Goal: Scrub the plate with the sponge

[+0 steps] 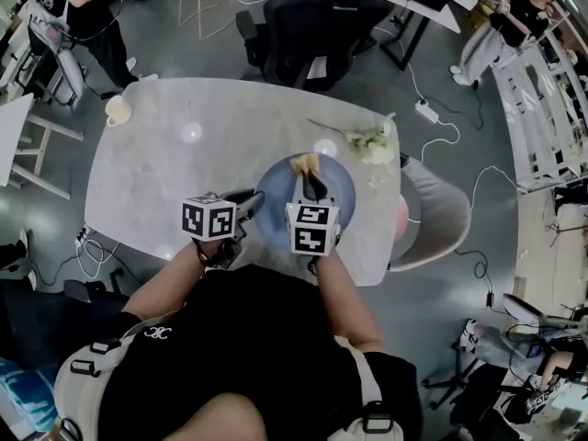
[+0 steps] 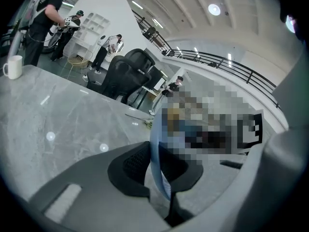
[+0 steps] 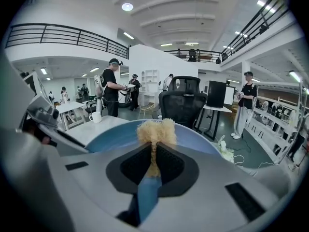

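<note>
A blue plate (image 1: pixel 333 187) lies on the grey marble table (image 1: pixel 165 173) just in front of me. My left gripper (image 1: pixel 252 206) is shut on the plate's near-left rim, and the left gripper view shows that blue rim (image 2: pixel 155 164) edge-on between the black pads. My right gripper (image 1: pixel 310 178) is over the plate, shut on a tan sponge (image 1: pixel 306 163). In the right gripper view the sponge (image 3: pixel 155 132) bulges out past the pads, with the plate (image 3: pixel 116 137) spread behind and below it.
A white mug (image 1: pixel 118 110) stands at the table's far left corner. A crumpled pale cloth with a thin stick (image 1: pixel 367 141) lies at the far right, beyond the plate. Black office chairs (image 1: pixel 312 35) stand behind the table, and a grey chair (image 1: pixel 441 211) stands to its right.
</note>
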Available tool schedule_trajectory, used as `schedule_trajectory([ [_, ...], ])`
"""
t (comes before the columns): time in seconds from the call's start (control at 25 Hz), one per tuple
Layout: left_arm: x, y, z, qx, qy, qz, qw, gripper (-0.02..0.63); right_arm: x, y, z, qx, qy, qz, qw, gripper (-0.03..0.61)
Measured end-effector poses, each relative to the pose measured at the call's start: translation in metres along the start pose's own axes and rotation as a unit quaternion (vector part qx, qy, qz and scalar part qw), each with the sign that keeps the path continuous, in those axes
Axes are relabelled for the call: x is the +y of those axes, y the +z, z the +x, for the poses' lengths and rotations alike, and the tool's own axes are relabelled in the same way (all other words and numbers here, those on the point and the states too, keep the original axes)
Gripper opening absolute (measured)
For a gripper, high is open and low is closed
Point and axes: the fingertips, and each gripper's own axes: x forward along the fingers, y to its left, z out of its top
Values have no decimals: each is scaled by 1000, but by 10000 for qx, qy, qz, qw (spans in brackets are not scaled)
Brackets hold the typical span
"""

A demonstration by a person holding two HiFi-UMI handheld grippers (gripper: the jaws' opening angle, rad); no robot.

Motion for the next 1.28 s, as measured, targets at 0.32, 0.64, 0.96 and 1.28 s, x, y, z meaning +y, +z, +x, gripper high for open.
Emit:
schedule_trajectory([
  [0.32,5,1,-2,60,175,98,9998,55,47,-18,8,250,1051,-549,9926,34],
  [0.64,19,21,-11,-505,371,-285,9976,63,88,-39,6,376,1881,-854,9777,34],
  [0.96,32,32,-16,-839,359,-696,9934,71,113,-60,-3,807,2490,-1137,9584,34],
  [1.28,45,52,-28,-1266,377,-1177,9842,69,131,-73,-11,939,2777,-1368,9462,33],
])
